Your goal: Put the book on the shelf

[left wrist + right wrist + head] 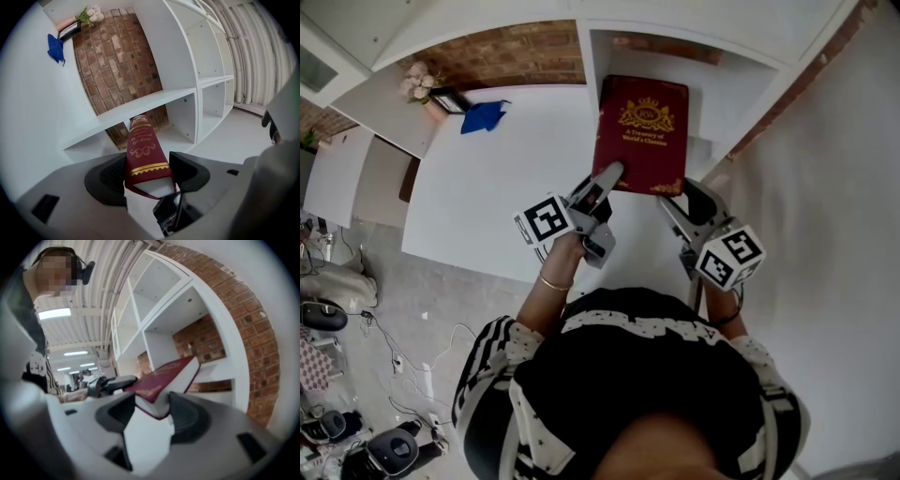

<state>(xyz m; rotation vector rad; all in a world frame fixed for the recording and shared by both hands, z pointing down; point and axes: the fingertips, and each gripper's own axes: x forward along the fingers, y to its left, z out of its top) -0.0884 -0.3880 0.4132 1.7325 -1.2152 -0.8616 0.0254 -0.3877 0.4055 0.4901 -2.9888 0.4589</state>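
Note:
A thick maroon book with gold lettering hangs cover-up in front of a white shelf, its far end at the mouth of a compartment. My left gripper is shut on its near left corner; in the left gripper view the gold-banded spine sits clamped between both pads of that gripper. My right gripper is shut on the near right corner. In the right gripper view the book tilts up toward the shelf, held by the right gripper.
A white tabletop spreads to the left, carrying a blue cloth, pale flowers and a small dark frame at its far end. Brick wall backs the shelf. Cables and gear lie on the floor at left.

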